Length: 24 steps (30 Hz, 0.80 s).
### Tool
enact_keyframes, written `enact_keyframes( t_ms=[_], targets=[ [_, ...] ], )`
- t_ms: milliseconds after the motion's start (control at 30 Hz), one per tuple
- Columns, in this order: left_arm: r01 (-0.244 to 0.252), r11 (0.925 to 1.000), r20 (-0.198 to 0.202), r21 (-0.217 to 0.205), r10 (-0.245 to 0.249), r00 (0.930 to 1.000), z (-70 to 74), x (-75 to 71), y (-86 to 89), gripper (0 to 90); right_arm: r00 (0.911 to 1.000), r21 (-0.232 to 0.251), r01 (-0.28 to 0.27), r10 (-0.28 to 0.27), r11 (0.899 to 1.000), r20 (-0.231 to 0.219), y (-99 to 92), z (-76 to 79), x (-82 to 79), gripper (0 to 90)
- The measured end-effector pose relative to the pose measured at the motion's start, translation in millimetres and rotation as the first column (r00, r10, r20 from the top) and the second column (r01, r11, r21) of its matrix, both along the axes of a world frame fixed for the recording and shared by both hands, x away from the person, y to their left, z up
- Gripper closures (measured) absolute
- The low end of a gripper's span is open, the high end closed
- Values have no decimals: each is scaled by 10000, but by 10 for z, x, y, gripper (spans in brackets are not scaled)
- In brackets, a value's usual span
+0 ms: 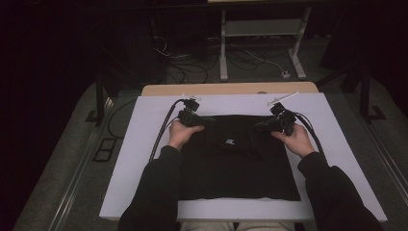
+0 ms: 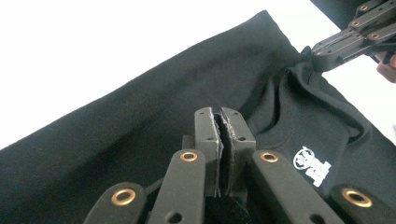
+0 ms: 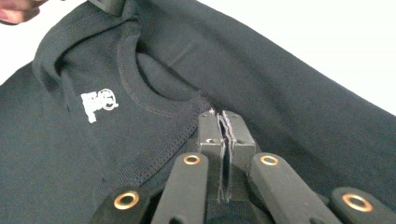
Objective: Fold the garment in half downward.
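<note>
A black T-shirt [image 1: 235, 163] lies folded on the white table top [image 1: 144, 144], its small white logo [image 1: 230, 142] just below the collar. My left gripper [image 1: 209, 120] rests on the shirt's far left part, jaws pointing inward. In the left gripper view its jaws [image 2: 222, 116] are pressed together on the black cloth [image 2: 140, 130]. My right gripper [image 1: 260, 127] mirrors it on the far right. Its jaws [image 3: 222, 119] are closed at the ribbed collar [image 3: 154, 102]. Across the shirt, the right gripper [image 2: 322, 53] pinches a puckered fold.
White table shows on all sides of the shirt, with a wooden strip [image 1: 231, 88] along the far edge. Cables trail from both grippers off the table. Beyond, a white frame's legs [image 1: 223, 48] and loose cords lie on the dark floor.
</note>
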<state>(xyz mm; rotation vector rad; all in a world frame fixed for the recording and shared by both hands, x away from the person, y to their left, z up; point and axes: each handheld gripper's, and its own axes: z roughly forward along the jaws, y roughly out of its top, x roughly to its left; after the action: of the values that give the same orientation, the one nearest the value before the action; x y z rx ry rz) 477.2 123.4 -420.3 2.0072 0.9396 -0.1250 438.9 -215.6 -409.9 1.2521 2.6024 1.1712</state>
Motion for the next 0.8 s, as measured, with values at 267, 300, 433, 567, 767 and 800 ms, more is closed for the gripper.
enact_keyframes(
  t_ms=[267,300,433,567,767,800],
  targets=[
    [-18,9993,307,-373,29,9995,106,-101,58,853,9996,1103,269,-267,9935,-31,-114,63,-80,862],
    [-47,9992,361,-396,61,9993,119,-117,64,852,9996,1126,280,-282,9932,4,-123,67,-89,862],
    [-84,9983,542,-578,115,9985,154,-183,88,852,9995,1384,327,-322,9898,-55,-162,74,-122,862],
    [-62,9963,753,-861,127,9971,173,-262,121,853,9995,1498,330,-326,9882,-48,-172,85,-157,862],
    [-3,9955,942,-949,93,9955,153,-372,111,851,9997,1734,180,-145,9847,-215,-164,85,-212,862],
    [37,9957,996,-925,55,9950,146,-392,110,852,9996,1751,190,-151,9844,-239,-159,80,-229,862]
  ],
)
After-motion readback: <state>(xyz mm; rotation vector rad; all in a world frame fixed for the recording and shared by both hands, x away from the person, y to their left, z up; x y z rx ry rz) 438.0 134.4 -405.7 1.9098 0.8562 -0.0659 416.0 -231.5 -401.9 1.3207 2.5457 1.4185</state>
